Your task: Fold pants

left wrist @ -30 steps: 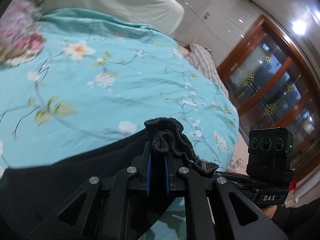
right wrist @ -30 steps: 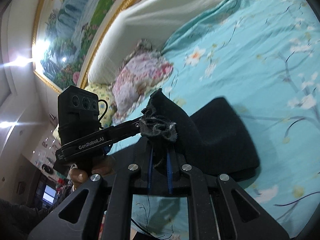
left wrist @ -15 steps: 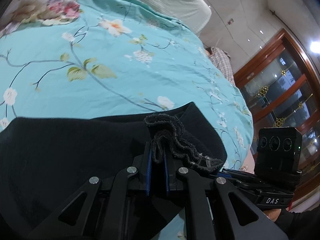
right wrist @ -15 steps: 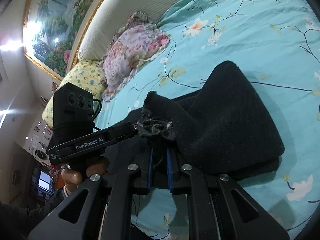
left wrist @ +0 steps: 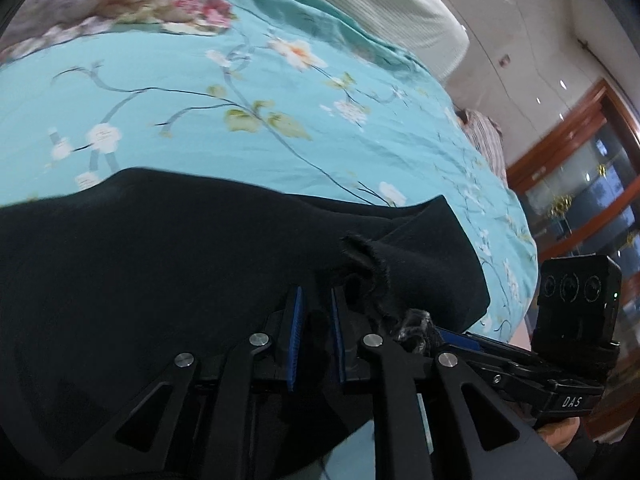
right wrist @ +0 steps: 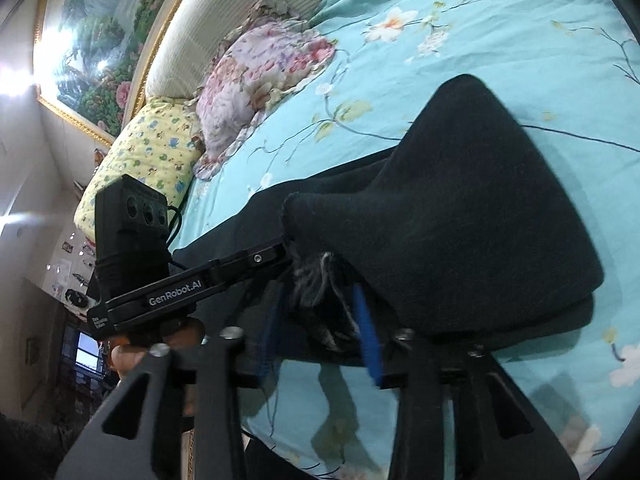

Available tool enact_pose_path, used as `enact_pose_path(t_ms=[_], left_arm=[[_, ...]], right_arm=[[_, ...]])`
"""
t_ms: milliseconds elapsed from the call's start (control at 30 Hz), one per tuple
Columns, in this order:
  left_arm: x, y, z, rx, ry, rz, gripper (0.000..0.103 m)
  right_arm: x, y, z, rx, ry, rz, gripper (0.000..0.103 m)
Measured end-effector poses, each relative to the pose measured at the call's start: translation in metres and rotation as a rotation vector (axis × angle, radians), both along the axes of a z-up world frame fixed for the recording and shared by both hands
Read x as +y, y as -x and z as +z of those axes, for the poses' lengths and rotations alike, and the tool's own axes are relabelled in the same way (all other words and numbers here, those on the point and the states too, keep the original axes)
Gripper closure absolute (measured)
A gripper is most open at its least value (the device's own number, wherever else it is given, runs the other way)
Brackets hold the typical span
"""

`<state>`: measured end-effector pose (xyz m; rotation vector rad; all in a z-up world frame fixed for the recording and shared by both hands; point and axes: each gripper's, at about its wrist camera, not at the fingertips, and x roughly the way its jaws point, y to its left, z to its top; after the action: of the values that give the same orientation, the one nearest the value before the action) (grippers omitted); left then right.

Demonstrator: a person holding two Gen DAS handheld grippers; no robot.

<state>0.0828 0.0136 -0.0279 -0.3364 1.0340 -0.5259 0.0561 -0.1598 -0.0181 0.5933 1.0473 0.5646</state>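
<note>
The black pants [left wrist: 168,264] lie on the turquoise floral bedspread [left wrist: 248,92], folded over on themselves; they also show in the right wrist view [right wrist: 472,208]. My left gripper [left wrist: 316,312] sits low over the pants with its blue pads slightly parted; the frayed hem [left wrist: 364,268] lies just beyond its tips. My right gripper [right wrist: 320,312] has its pads spread wide, with the frayed hem [right wrist: 316,280] lying loose between them. The right gripper also shows at the right of the left wrist view [left wrist: 576,332]; the left gripper shows at the left of the right wrist view [right wrist: 192,280].
A pink floral pillow [right wrist: 260,76] and a yellow pillow [right wrist: 148,152] lie by the padded headboard [right wrist: 224,20]. A plaid cloth [left wrist: 488,144] lies at the bed's far edge. A wooden cabinet with glass doors [left wrist: 592,184] stands beyond the bed.
Both grippers came down with the hem onto the pants, laying the fold flat. The right gripper's pads have spread apart and let go of the hem; the left pads have parted slightly.
</note>
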Motion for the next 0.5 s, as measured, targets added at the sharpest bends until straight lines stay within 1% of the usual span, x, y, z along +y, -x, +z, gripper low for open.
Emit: enact_pose_path(t_ms=[33, 167, 233, 333, 400, 500], left_arm=[[0.006, 0.004, 0.002, -0.003, 0.003, 0.018, 0.086], [0.037, 0.022, 0.007, -0.013, 0.011, 0.111, 0.072], [0.052, 0.031, 0.008, -0.009, 0.023, 0.154, 0.071], [0.070, 0.044, 0.010, -0.009, 0.026, 0.203, 0.066], [0.077, 0.051, 0.012, -0.016, 0.020, 0.223, 0.065], [0.089, 0.063, 0.015, -0.018, 0.041, 0.268, 0.061]], right_arm=[[0.002, 0.001, 0.001, -0.005, 0.002, 0.007, 0.057], [0.009, 0.003, 0.006, -0.015, 0.002, 0.030, 0.057], [0.011, 0.003, 0.009, -0.016, -0.005, 0.038, 0.057], [0.017, 0.004, 0.013, -0.023, -0.012, 0.055, 0.056], [0.022, 0.005, 0.015, -0.028, -0.016, 0.069, 0.056], [0.029, 0.005, 0.016, -0.027, -0.029, 0.090, 0.056]])
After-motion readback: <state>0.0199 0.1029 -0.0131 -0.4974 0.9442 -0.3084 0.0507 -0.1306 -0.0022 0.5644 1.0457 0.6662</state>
